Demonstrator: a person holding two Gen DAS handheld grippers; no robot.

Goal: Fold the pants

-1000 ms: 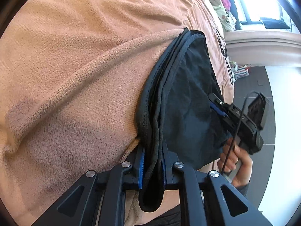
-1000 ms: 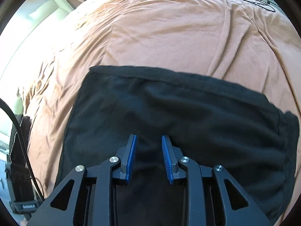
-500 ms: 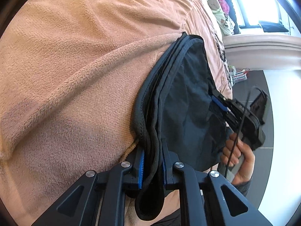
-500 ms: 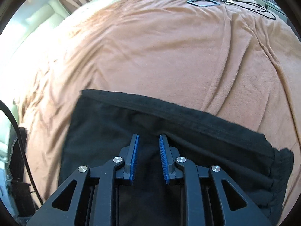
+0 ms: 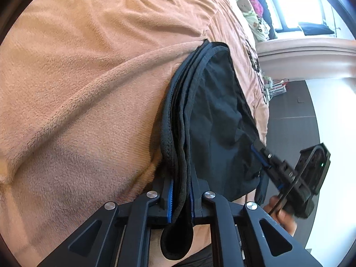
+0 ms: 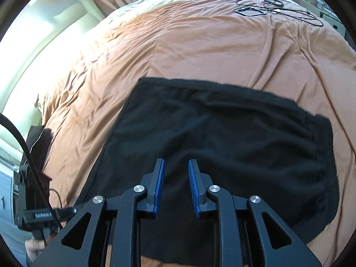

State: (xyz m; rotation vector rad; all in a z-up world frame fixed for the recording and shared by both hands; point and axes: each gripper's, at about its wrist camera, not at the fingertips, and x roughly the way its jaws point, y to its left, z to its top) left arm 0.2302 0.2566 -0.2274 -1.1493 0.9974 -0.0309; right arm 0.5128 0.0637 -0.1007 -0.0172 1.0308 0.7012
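The left gripper [image 5: 180, 197], black with blue ribbed pads, is clenched on the thick stacked edge of the black fabric pants [image 5: 213, 115]; its jaws have just been closing a little more, with the bunched hem between them, and a loop of the cloth hangs down below the pads. In the right wrist view the right gripper [image 6: 176, 185], of the same black frame and blue pads, stands over the middle of the pants [image 6: 222, 146] with a narrow gap between its jaws; nothing is seen between the pads, so it is released and grasps nothing. The pants lie folded into a wide dark rectangle on the orange-brown fleece blanket [image 6: 200, 51] that covers the bed, close to the near edge of the bed, with the ribbed waistband at the right side in this view. In the left wrist view the right gripper [image 5: 259, 153] shows at the far side of the folded pants, held by a hand [image 5: 283, 217] with a black cable. Beyond the pants the blanket [image 5: 89, 77] makes soft ridges and wrinkles. Far on the blanket lie a flat dark phone-like thing [image 6: 250, 11] and thin black cables [image 6: 296, 13]. At the far end there are pale cushions with a bear print [image 5: 247, 4] and a bright window [image 5: 291, 6].
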